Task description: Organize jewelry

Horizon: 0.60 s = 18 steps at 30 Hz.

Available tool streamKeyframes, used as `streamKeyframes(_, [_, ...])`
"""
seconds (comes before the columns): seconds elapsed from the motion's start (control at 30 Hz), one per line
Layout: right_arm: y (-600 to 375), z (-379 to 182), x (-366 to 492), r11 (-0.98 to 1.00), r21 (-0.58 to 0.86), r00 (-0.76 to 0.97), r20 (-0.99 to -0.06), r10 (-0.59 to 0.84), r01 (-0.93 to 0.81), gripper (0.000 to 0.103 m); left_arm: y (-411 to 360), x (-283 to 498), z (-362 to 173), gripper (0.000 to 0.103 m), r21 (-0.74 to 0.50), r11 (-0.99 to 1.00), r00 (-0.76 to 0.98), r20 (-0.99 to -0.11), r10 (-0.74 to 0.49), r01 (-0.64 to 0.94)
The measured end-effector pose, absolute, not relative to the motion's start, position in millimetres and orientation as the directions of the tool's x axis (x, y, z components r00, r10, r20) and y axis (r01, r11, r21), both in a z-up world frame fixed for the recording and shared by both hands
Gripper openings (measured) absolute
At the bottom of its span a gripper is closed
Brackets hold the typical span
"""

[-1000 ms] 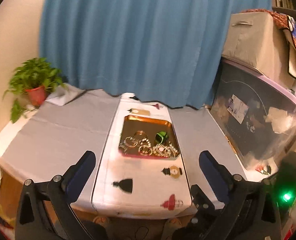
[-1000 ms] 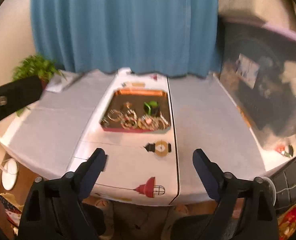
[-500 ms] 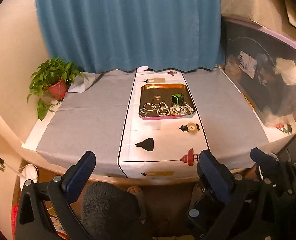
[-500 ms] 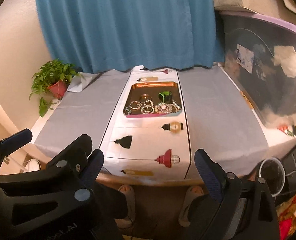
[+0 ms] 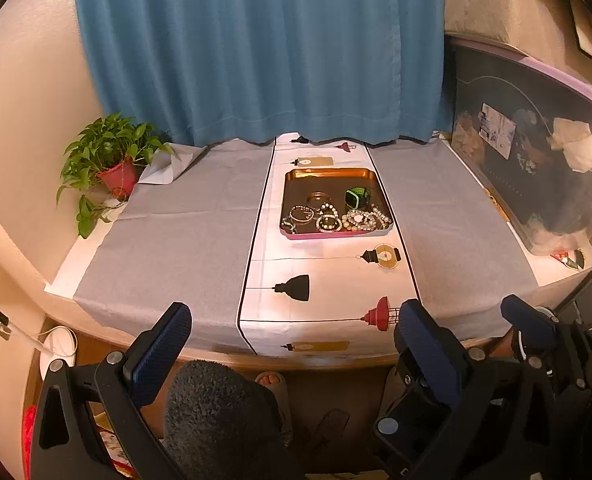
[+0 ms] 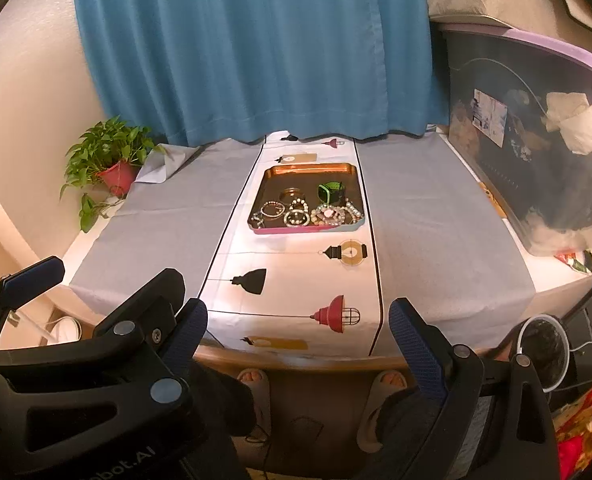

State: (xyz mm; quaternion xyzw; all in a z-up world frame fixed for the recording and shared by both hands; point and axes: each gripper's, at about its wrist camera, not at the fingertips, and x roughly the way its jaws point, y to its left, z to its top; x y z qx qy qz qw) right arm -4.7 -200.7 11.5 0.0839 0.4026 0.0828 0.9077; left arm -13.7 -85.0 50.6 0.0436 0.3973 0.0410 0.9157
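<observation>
- Both grippers hang off the near edge of the table [image 5: 184, 240], well short of the tray [image 5: 331, 174]; the left gripper [image 5: 296, 344] has its jaws spread wide with nothing between them, and the right gripper [image 6: 297, 342] is likewise wide apart and holds nothing.
- The tray sits on the white runner [image 5: 319, 280] toward the far end, in front of the blue curtain [image 5: 256, 52]; its near lip shows pink, its far wall copper.
- Jewelry [image 5: 327, 218] is bunched along the tray's near edge: beaded bracelets overlapping on the right so that single pieces cannot be told apart; a plain bangle [image 5: 317, 199] lies behind them; a green-and-black item [image 5: 355, 197], perhaps a watch, stands by the right wall.
- At this range the beads blur; what lies at the tray's left corner is too small to make out.
- In the left view a dark head of hair [image 5: 220, 404] blocks the space between the fingers; a sandalled foot [image 5: 270, 380] shows under the table edge; the right gripper's fingertip [image 5: 525, 322] juts in at the right, its body cut off by the frame.
- In the right view the left gripper's black body [image 6: 80, 368] covers the lower left corner.
- A potted plant [image 5: 110, 156] stands at the far left; a dark bin [image 5: 535, 152] with a lilac rim lines the right side, its contents murky behind the plastic.
</observation>
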Motion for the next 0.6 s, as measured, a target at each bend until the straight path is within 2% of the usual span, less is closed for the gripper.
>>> streamKeyframes(0.6, [-206.5,8.6,0.2,0.969,0.233,0.657,-0.720,0.225,-0.077,0.092,-80.0,-11.6,48.8,0.103,0.129,0.991,0.674,-0.729,0.120,-0.038])
